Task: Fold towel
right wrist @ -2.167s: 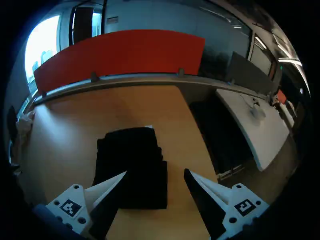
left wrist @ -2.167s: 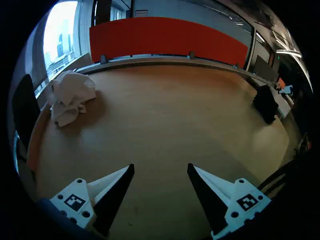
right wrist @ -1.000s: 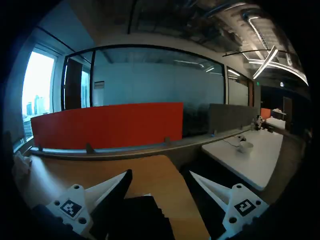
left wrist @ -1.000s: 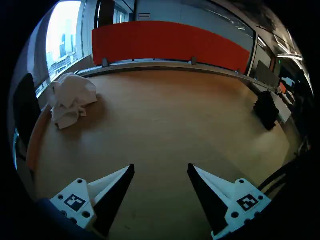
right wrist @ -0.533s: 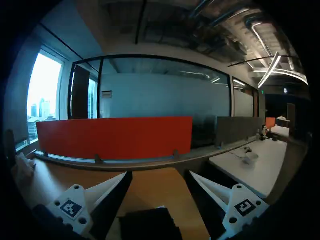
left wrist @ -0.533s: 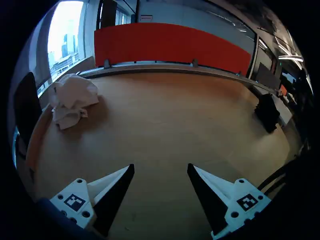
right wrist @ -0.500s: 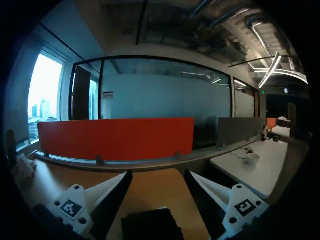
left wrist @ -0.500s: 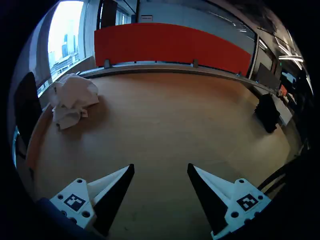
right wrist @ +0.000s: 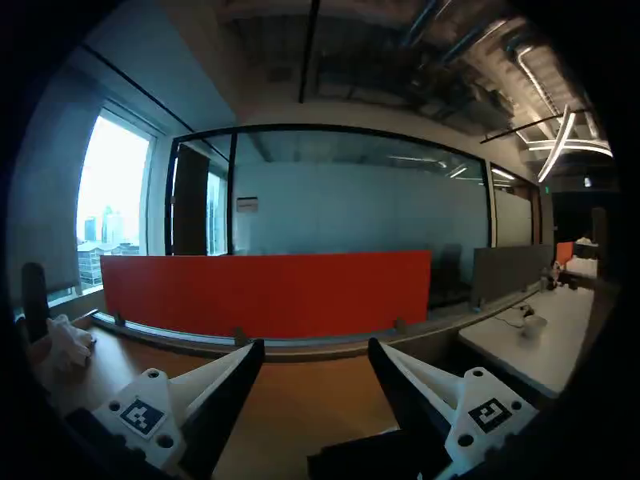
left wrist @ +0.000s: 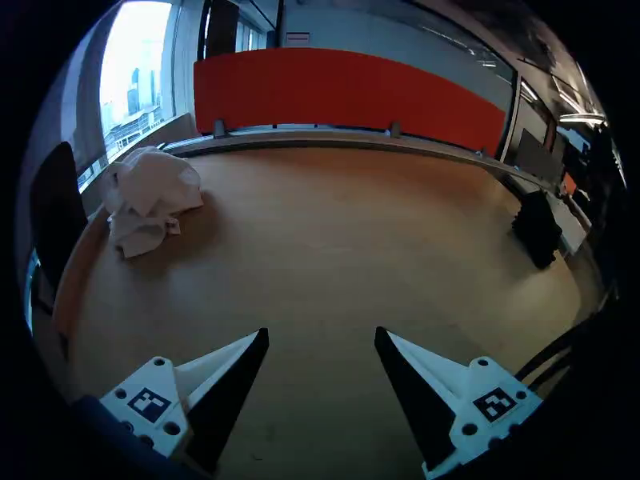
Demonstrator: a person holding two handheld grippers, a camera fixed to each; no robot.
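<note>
- Left gripper view: looking along the left gripper (left wrist: 320, 376), released, jaws wide apart and clamping nothing, poised above bare worktop (left wrist: 336, 240).
- Ahead and well to the left: the towel (left wrist: 150, 196), white, dumped in a crumpled heap near the worktop's far left corner, close to the left edge and short of the orange divider (left wrist: 344, 88) along the far edge.
- Well apart from the gripper, with open wood between; reaching it probably means going forward and left.
- No readable long axis: a rounded lump above, a flatter flap trailing toward the near side.
- Hard to make out: hems and corners, buried in the folds; impossible to say whether one towel or several.
- Over at the right edge, small and dark: a black stack (left wrist: 536, 228) of folded cloth, layers not countable.
- Right gripper view: along the right gripper (right wrist: 312, 392), likewise released and empty, pitched up toward glass walls and ceiling.
- Far off at the left rim of this view: the towel (right wrist: 66, 340), tiny and blurred, shape unreadable.
- Just under the fingers, cut off at the bottom: the black stack (right wrist: 376, 460), so probably hovering near the worktop's right edge.
- Judged nearer the towel: the left gripper.
</note>
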